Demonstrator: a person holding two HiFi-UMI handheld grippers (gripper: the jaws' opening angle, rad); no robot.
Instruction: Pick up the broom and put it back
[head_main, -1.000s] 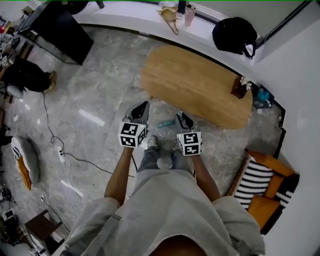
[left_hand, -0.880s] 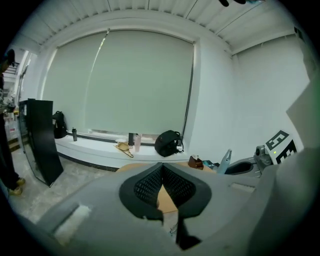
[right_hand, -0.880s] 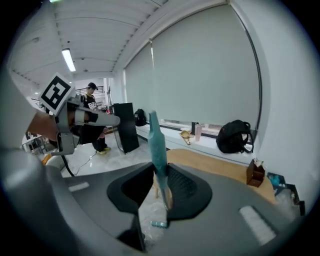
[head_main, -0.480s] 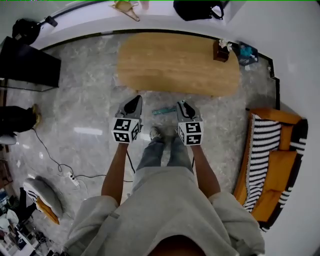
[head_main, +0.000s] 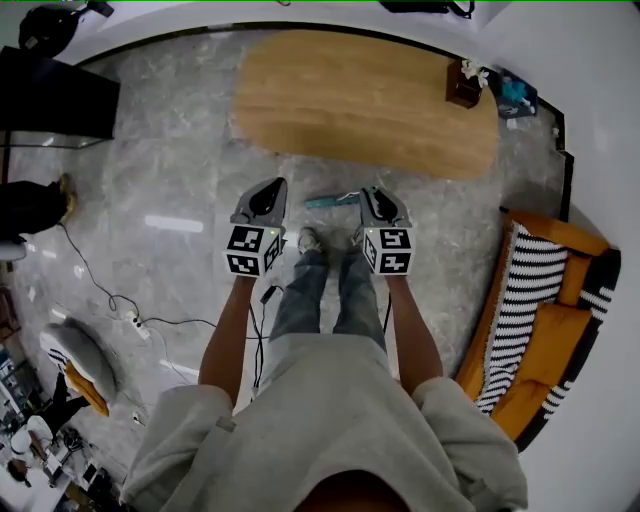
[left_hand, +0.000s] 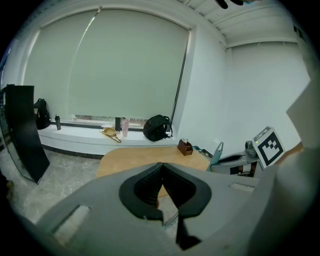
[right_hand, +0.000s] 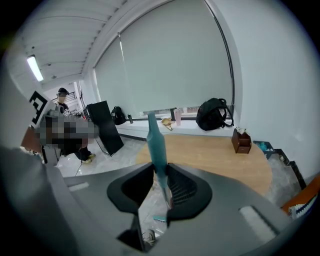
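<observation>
Broom (right_hand: 156, 145) is sitting in the right gripper (right_hand: 160, 170). Its slim teal handle is passing between the jaws and sticking out well beyond their tips. The jaws are pinching that handle, with the ribbed pad on one side pressing against it. From the head view the same teal stick is projecting from the jaw tips sideways, towards the left gripper (head_main: 272, 185). A short teal piece is also showing beneath the jaws, though I cannot tell whether it is the broom's head.

The left gripper's jaws are pressed together with nothing between them, and they are hanging level with the right pair, just beside the free end of the handle.

Judging from this, the pick-up is done and the carrying step is under way, since the broom is off the floor (head_main: 170, 170) and the person is standing upright. Ahead of both sets of jaws the long wooden surface (head_main: 360, 100) is lying. Where the broom belongs is not showing, so the next move is calling for a steady pinch while the handle is being carried to its resting place and set down there.
</observation>
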